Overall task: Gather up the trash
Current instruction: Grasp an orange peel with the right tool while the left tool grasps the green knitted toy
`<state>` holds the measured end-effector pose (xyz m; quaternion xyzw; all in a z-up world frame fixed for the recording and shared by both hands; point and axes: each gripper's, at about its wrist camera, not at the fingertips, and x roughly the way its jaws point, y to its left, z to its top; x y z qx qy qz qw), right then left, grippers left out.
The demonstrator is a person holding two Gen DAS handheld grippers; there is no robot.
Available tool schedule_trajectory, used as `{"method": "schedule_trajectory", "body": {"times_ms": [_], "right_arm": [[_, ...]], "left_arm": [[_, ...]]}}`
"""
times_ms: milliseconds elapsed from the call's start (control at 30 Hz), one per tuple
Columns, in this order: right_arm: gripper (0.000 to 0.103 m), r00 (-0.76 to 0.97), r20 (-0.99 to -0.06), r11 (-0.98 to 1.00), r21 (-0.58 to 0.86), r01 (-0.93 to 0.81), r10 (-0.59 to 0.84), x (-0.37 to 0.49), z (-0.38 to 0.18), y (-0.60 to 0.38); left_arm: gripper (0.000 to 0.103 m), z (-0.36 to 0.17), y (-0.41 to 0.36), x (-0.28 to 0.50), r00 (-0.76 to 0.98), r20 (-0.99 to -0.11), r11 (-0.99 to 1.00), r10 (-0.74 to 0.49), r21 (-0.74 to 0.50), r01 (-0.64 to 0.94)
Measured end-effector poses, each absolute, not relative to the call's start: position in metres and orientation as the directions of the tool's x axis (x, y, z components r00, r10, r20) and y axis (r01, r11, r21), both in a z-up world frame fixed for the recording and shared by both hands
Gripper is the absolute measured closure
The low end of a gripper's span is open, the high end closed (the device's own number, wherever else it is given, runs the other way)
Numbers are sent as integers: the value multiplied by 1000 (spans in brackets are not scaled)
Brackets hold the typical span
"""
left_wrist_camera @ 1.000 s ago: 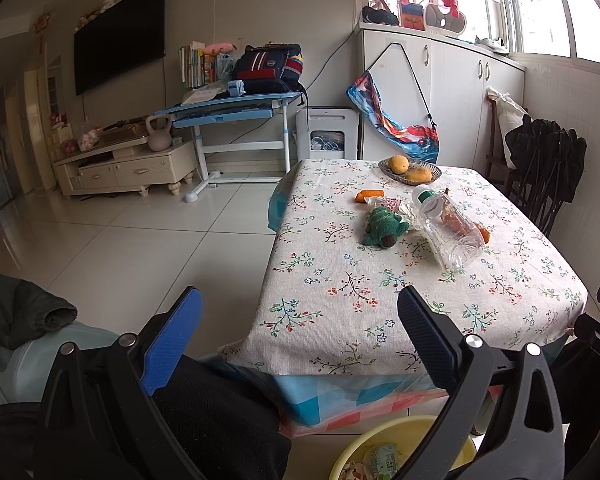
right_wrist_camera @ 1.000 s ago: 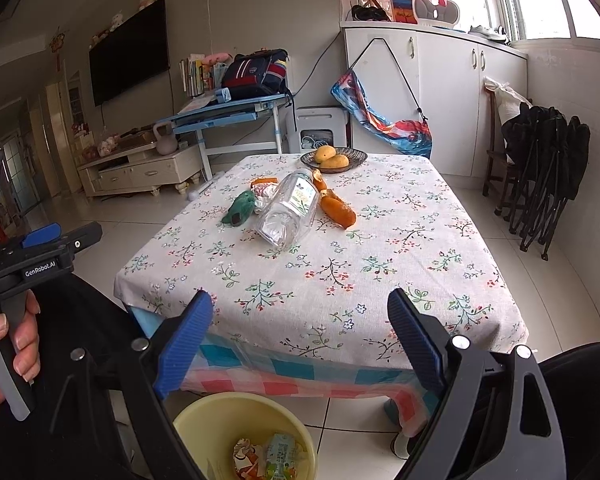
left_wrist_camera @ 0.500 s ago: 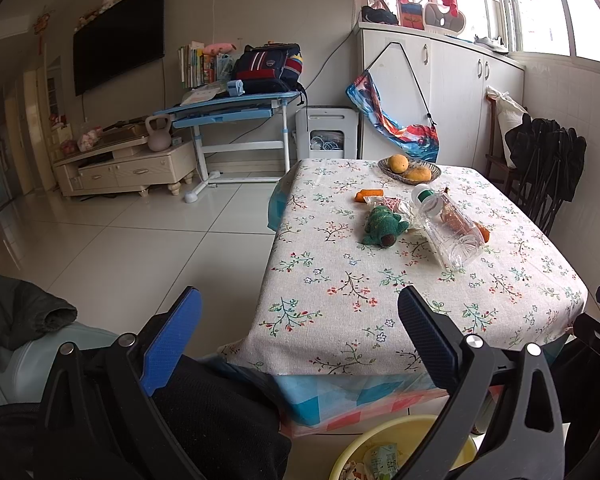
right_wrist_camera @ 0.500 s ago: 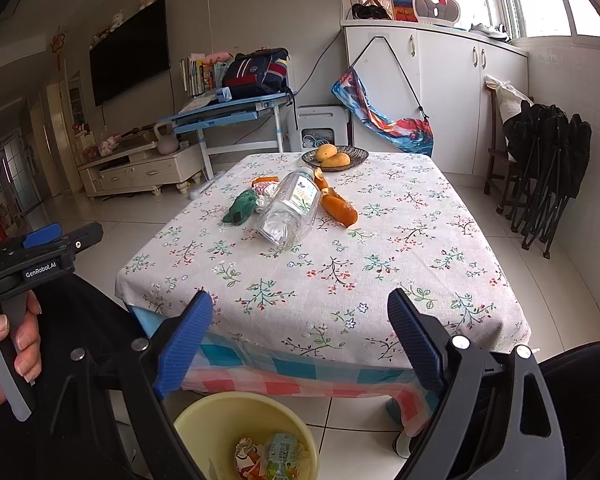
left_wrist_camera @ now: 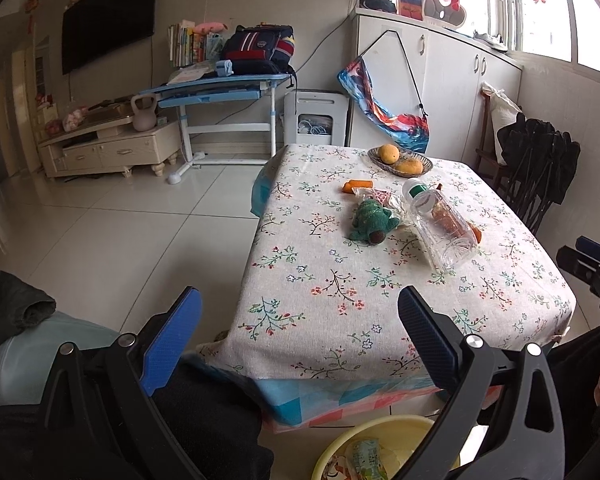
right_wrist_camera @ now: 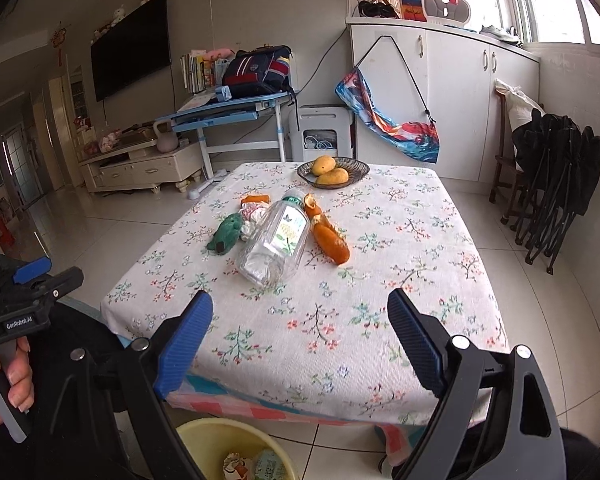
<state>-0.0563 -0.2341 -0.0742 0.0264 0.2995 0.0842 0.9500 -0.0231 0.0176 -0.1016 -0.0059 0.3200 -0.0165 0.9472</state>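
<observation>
An empty clear plastic bottle (right_wrist_camera: pixel 274 240) lies on its side on the floral tablecloth (right_wrist_camera: pixel 380 280); it also shows in the left wrist view (left_wrist_camera: pixel 440 224). Beside it lie orange peels (right_wrist_camera: pixel 330 236), a crumpled wrapper (right_wrist_camera: pixel 252 216) and a green plush toy (right_wrist_camera: pixel 225 233). A yellow bin (right_wrist_camera: pixel 204 440) with wrappers inside stands on the floor below the table's near edge. My right gripper (right_wrist_camera: pixel 300 340) is open and empty, above the table's near edge. My left gripper (left_wrist_camera: pixel 296 340) is open and empty, at the table's near left corner.
A basket (right_wrist_camera: pixel 356 166) with two mangoes sits at the table's far end. Folded black chairs (right_wrist_camera: pixel 556 184) lean at the right wall. A blue desk (right_wrist_camera: pixel 228 114) and a TV cabinet (right_wrist_camera: pixel 140 166) stand beyond on the tiled floor (left_wrist_camera: pixel 100 240).
Both grippers have shifted slightly forward toward the table. Nothing on the table has moved.
</observation>
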Motion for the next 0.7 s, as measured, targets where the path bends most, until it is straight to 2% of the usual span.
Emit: {"method": "schedule_trajectory", "body": {"times_ms": [67, 167, 233, 433, 700], "right_arm": [[18, 794, -582, 984, 99, -148, 178, -41, -75, -241], [23, 762, -622, 983, 115, -141, 182, -18, -81, -253], [32, 732, -653, 981, 139, -136, 194, -1, -87, -261], [44, 653, -729, 979, 148, -138, 202, 44, -106, -266], [47, 589, -785, 979, 122, -162, 195, 88, -126, -261]], "left_arm": [[8, -103, 15, -11, 789, -612, 999, -46, -24, 40], [8, -103, 9, 10, 783, -618, 997, -70, -30, 65], [8, -105, 5, 28, 775, -627, 997, -82, -39, 74], [11, -119, -10, 88, 731, -670, 991, -129, -70, 112], [16, -140, -39, 151, 671, -727, 987, -146, -58, 152]]}}
